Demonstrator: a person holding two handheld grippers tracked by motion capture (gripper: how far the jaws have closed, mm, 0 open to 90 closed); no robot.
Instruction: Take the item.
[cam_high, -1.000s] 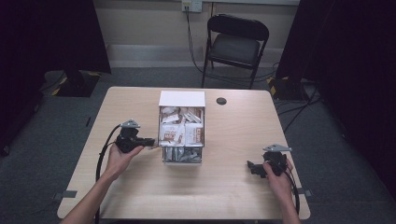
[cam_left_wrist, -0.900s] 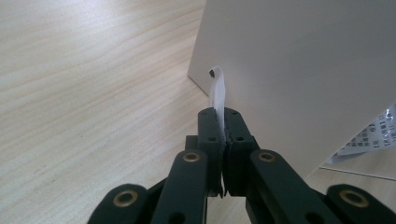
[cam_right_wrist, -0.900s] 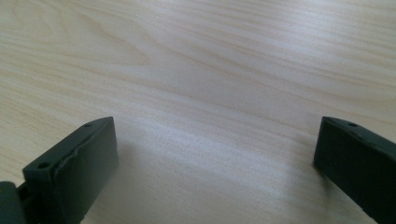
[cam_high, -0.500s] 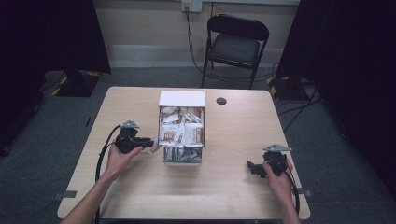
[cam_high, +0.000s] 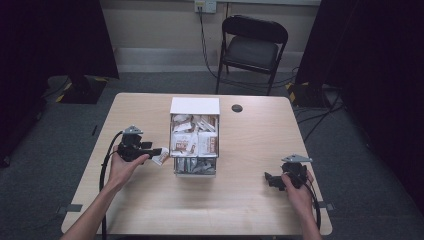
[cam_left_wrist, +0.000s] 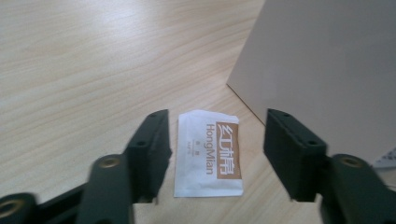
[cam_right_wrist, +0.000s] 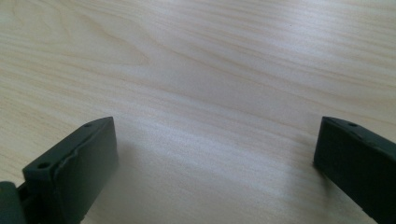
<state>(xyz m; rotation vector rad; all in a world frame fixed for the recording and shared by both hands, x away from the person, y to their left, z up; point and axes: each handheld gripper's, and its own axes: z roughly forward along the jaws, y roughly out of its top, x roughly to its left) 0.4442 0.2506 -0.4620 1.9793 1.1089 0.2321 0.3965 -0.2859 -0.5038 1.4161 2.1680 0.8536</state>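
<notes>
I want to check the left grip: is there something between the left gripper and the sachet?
No, nothing visible. The sachet lies flat on the table between the open jaws of the left gripper, which have just been opening. The box stands beside it, not between.

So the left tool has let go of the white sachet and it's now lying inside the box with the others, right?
Not quite. The left tool has just opened and released the white sachet, but the sachet lies flat on the table beside the box, not inside it. The left gripper view shows this.
</notes>
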